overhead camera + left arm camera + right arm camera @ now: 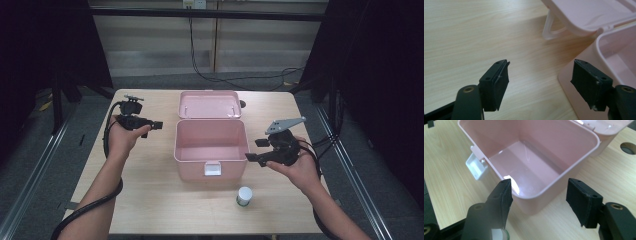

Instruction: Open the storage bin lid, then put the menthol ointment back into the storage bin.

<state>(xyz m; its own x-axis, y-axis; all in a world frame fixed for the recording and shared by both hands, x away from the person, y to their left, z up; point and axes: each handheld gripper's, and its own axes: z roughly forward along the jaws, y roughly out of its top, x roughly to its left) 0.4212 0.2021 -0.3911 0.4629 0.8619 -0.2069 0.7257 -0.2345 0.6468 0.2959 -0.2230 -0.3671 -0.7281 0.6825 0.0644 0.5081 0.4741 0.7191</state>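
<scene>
Box: a pink plastic box (210, 150) stood open and empty mid-table (150, 200), its lid (210, 104) thrown back flat behind it.
Left gripper (156, 125): jaws wide apart, nothing between them, held just left of the box.
Right gripper (256, 150): jaws spread, empty, at the box's right wall.
Handling: probably light, stiff and smooth, so likely slippery; the thin rim or the white front latch (212, 169) looked the best hold.
Jar: 1 small white jar (244, 196) stood near the box's front right corner.
Views: the right gripper view showed the bare floor inside; the left gripper view showed the lid's clear handle (551, 27).
</scene>
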